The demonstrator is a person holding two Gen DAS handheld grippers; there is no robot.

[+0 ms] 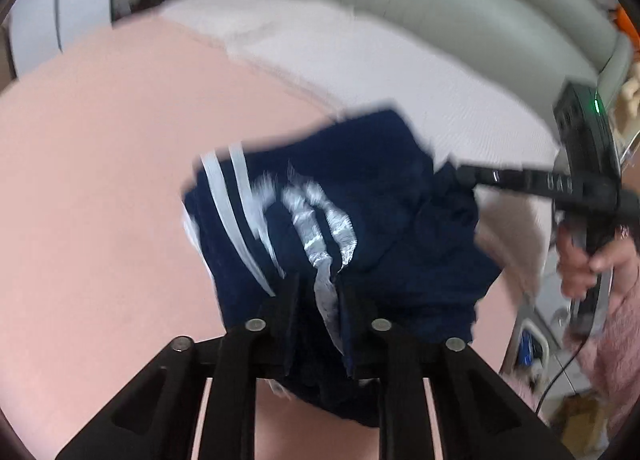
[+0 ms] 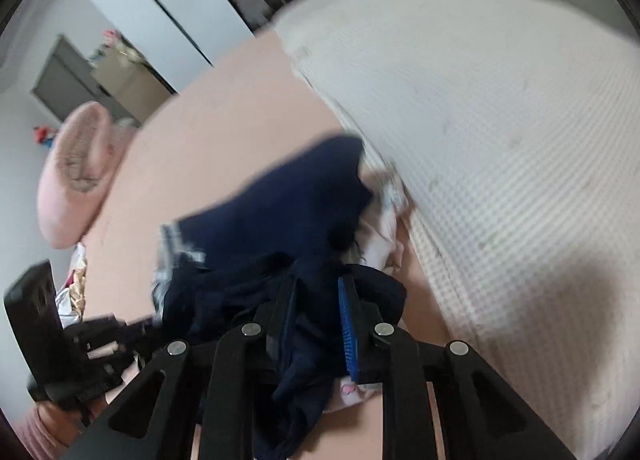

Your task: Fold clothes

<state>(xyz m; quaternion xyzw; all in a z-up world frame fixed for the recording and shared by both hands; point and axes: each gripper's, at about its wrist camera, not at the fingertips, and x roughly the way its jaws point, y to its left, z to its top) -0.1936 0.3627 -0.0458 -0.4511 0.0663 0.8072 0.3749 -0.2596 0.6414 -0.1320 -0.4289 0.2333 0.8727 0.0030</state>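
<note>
Left wrist view: your left gripper [image 1: 318, 292] has its fingers [image 1: 286, 308] clamped on a bunch of the navy garment [image 1: 360, 219], right where the silver print runs down between them.
Garment position: it hangs lifted above the pink bed sheet [image 1: 100, 179], white side stripes to the left, cloth crumpled, not flat.
Other hand, same view: your right gripper [image 1: 460, 171] reaches in from the right, tips buried in the far edge of the cloth; your hand [image 1: 580, 260] grips its handle.
Right wrist view: the right gripper [image 2: 320, 308] fingers [image 2: 348, 324] are closed on a dark fold of the navy garment [image 2: 288, 199], blue pad showing on one finger.
Surroundings: white quilted blanket [image 2: 500, 119] to the right, pink pillow [image 2: 76, 171] far left, your left gripper [image 2: 132, 330] low on the left.
Step in hand: looks like lifting and spreading the piece between both grips, ahead of any fold.
Next move calls for: pulling the two grips apart to tension the cloth, then lowering it flat on the bed sheet.
Watch: both frames are blurred, so the exact edges pinched are hard to tell.
</note>
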